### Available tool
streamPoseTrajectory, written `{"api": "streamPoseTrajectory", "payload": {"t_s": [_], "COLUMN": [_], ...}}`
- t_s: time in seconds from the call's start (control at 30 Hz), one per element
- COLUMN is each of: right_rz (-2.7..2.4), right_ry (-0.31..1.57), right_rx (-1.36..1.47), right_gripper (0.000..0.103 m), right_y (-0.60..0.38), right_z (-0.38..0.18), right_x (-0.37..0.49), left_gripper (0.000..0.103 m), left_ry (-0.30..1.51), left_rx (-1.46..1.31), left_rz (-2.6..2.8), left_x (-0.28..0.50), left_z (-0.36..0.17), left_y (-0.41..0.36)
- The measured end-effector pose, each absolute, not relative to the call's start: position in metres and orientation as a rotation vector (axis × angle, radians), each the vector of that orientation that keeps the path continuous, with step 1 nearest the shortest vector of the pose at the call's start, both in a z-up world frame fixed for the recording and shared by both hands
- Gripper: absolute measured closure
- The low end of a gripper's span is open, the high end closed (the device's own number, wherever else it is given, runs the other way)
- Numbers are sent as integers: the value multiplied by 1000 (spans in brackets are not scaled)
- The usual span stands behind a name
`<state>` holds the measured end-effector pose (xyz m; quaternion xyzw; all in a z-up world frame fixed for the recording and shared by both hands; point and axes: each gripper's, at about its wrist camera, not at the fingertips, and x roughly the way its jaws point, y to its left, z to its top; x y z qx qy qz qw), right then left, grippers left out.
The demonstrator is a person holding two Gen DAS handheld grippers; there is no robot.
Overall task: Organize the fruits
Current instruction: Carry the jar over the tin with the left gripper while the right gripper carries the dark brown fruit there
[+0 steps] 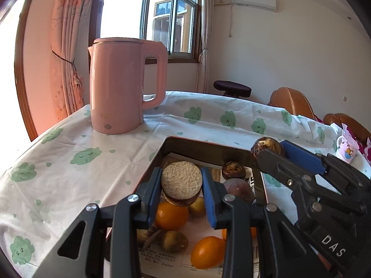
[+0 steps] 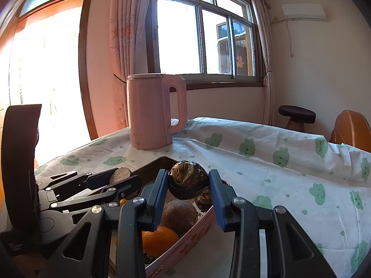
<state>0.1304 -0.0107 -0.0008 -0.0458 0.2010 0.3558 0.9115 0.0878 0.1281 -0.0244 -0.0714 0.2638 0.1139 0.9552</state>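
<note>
My left gripper (image 1: 181,176) is shut on a round dark-rimmed fruit with a pale rough flat face (image 1: 181,181), held above the fruit box (image 1: 197,142). In the box lie two oranges (image 1: 171,215), a kiwi (image 1: 174,241), a purple-brown passion fruit (image 1: 238,188) and a dark wrinkled fruit (image 1: 233,169). My right gripper (image 2: 189,177) is shut on a dark brown wrinkled fruit (image 2: 187,181) over the box's far right corner; it also shows in the left wrist view as the right gripper (image 1: 272,149). The left gripper (image 2: 120,176) appears at the left of the right wrist view.
A tall pink kettle (image 1: 125,85) stands on the cloud-print tablecloth (image 1: 69,162) behind the box. A small printed cup (image 1: 346,149) sits at the right table edge. Orange chairs (image 1: 289,102) and a dark stool (image 1: 231,88) stand beyond the table.
</note>
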Motion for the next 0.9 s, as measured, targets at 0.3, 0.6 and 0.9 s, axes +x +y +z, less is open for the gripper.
{"api": "streamPoseTrajectory", "payload": {"t_s": [0.3, 0.6, 0.9], "right_rz": [752, 771, 720], "right_ry": [475, 519, 497], "right_rx": [-128, -140, -74], "right_gripper": [64, 64, 36], "right_y": [5, 9, -12], "right_z": [-15, -19, -17], "right_x": [138, 141, 139], "left_gripper": [68, 66, 30], "left_ry": [563, 560, 483], "left_rx": [-177, -186, -202], "left_rz": [239, 266, 288], "left_x": [90, 88, 70], "left_z": [-33, -33, -27], "left_y": [138, 141, 144]}}
